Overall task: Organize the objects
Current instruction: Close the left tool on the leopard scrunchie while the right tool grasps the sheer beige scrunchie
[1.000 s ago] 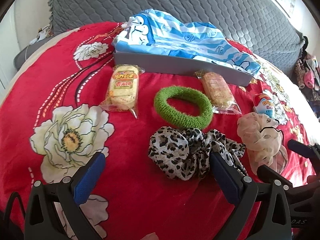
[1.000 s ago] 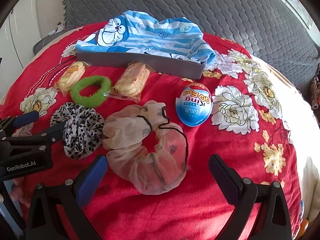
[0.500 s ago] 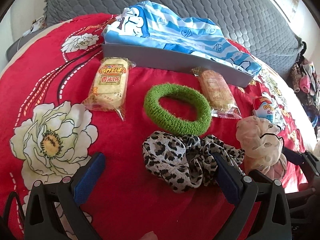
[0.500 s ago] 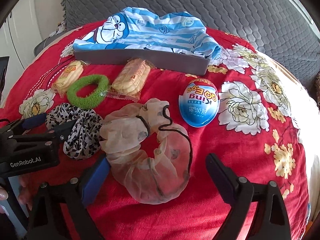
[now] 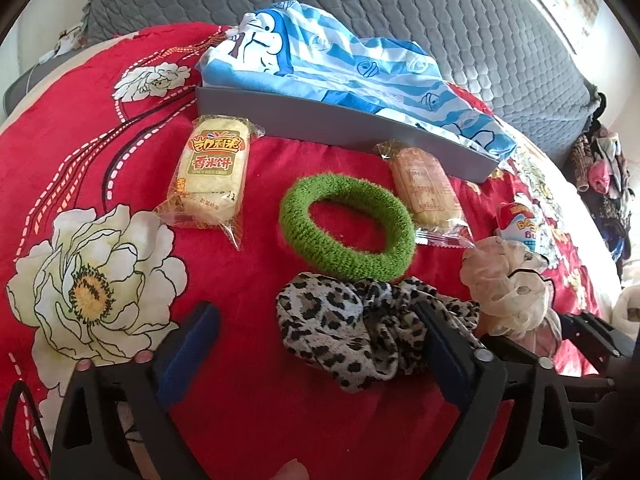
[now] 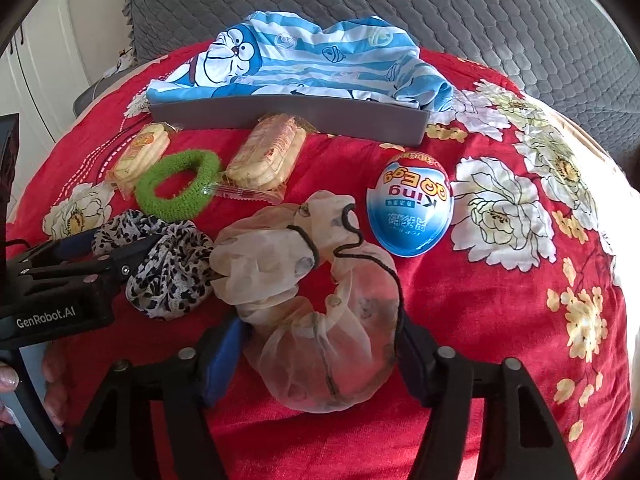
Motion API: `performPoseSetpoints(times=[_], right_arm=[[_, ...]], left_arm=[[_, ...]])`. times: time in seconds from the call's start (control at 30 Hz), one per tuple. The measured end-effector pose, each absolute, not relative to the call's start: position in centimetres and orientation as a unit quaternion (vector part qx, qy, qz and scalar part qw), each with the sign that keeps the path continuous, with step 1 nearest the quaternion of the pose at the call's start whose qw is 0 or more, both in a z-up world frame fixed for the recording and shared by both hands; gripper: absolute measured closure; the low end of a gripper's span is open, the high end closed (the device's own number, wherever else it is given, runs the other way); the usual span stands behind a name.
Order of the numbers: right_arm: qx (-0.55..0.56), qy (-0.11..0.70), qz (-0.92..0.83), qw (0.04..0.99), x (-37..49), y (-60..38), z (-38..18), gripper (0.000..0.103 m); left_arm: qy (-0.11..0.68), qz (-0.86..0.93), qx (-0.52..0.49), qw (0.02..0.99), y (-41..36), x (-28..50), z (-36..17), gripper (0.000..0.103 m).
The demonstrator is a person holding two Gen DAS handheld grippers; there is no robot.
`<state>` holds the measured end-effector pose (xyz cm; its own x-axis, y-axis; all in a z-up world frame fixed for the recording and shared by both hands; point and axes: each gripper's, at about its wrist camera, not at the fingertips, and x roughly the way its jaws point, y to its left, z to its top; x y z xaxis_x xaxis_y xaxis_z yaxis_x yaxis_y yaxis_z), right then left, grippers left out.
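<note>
Your right gripper (image 6: 316,354) is closing around the sheer beige organza scrunchie (image 6: 308,304) at lower centre; your left gripper (image 5: 316,344) is closing, the leopard-print fabric scrunchie (image 5: 360,332) between its fingers on the red floral bed.

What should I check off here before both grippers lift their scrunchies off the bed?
1. Right gripper straddles the sheer beige scrunchie, closing: ok.
2. Its fingers pressing the fabric yet: cannot tell.
3. Left gripper around the leopard scrunchie: not ok; closing, but one finger lies on top and the other stands well clear.
4. Green scrunchie outside both grips: ok.
5. Grey tray free to receive items: not ok; striped blue cloth fills it.
</note>
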<state>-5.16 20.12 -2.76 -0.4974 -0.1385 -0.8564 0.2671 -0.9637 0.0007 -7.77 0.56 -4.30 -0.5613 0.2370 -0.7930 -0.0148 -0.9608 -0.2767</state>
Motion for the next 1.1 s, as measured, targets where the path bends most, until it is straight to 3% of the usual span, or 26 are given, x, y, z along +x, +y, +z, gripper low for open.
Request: performPoseSetpoints(times=[0.13,0.3,0.53,0.8,1.1], right_arm=[[0.491,0.055,-0.860,0.126,-5.2,20.2,-2.8,0.046],[0.493,0.040,-0.859,0.131,-5.2,20.5,-2.7,0.049],[0.500,0.020,-0.854,0.143,-5.3,20.6,-2.7,0.065],[0.503,0.005,-0.851,0.152,-5.4,20.8,-2.5,0.074],[0.500,0.001,-0.850,0.164,-5.2,20.7,-2.0,0.091]], left_arm=[[-0.125,0.871,-0.465,0.095,0.8,-7.8,-4.1,0.051],[-0.128,0.866,-0.471,0.113,1.3,-7.5,-4.0,0.065],[-0.130,0.864,-0.469,0.127,1.4,-7.2,-3.7,0.088],[-0.133,0.865,-0.465,0.136,1.5,-6.5,-3.1,0.093],[-0.130,0.869,-0.458,0.139,1.4,-5.5,-2.2,0.093]])
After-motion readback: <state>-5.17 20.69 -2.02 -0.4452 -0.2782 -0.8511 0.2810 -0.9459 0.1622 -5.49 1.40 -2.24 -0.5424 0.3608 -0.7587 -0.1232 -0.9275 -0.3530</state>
